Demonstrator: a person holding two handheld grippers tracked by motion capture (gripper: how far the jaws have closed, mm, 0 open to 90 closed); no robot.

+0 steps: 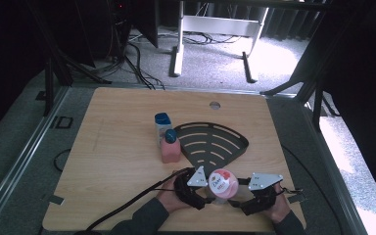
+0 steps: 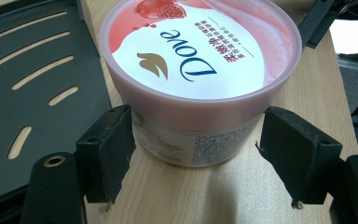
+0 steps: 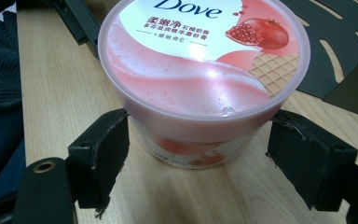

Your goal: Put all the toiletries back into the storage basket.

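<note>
Pink Dove tub (image 1: 223, 184) sits on the table (image 1: 117, 147) near the front edge, right betw the two claws. It's a round plastic tub w/ a wider pink lid; the lid print has a white swoosh, a pomegranate and a waffle pattern. The body below is whitish w/ small print, too tiny to read.

Left claw (image 2: 196, 154) is open, jaws either side of the tub under the lid rim; the left jaw looks like it's touching the tub wall, the right jaw is a bit apart. Right claw (image 3: 198, 156) is open too, same deal from the opposite side; its left jaw is at the tub wall, its right jaw just off it.

Room-wise: the black slotted fan-shaped tray (image 1: 213, 142) lies just beyond the tub, close. Far left of the tray stand a pink bottle (image 1: 170, 147) and a blue-capped bottle (image 1: 162, 125), touching or nearly so. Lots of bare wood on the left side of the table; the near edge is tight behind the hands.

Writing: "Dove" w/ the bird logo, plus lines of Chinese text under it.
</note>
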